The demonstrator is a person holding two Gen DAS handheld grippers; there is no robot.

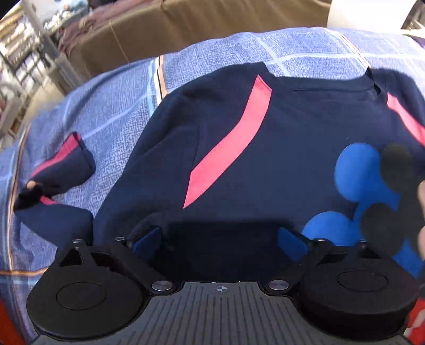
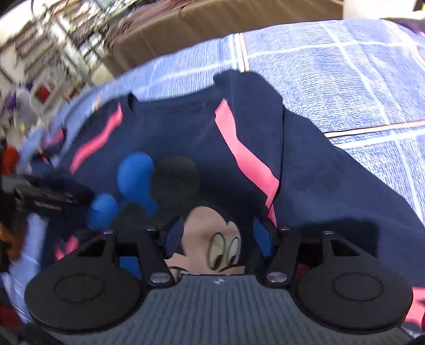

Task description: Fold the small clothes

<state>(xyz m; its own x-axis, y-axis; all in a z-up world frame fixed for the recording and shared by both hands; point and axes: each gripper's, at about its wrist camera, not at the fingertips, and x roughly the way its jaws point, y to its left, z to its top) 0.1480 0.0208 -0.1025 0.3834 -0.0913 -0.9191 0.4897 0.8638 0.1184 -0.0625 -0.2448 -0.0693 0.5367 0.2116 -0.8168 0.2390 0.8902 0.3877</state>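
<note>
A small navy sweatshirt (image 1: 292, 148) with pink stripes lies spread on a blue checked bedspread (image 1: 119, 111). Its front carries a cartoon mouse print (image 2: 212, 231) with blue and black round ears. One sleeve (image 1: 61, 169) lies bent on the cover to the left. My left gripper (image 1: 220, 238) stands wide open just over the dark fabric of the body, nothing between its blue pads. My right gripper (image 2: 217, 236) is open over the mouse's face, its pads apart and gripping nothing. The left gripper's body (image 2: 45, 196) shows blurred at the left of the right wrist view.
A brown upholstered piece (image 1: 212, 24) stands beyond the bedspread's far edge. Cluttered shelving (image 1: 21, 53) fills the left background. A fingertip of the person (image 1: 421, 191) shows at the right border. Bare bedspread (image 2: 358, 87) lies to the right of the sweatshirt.
</note>
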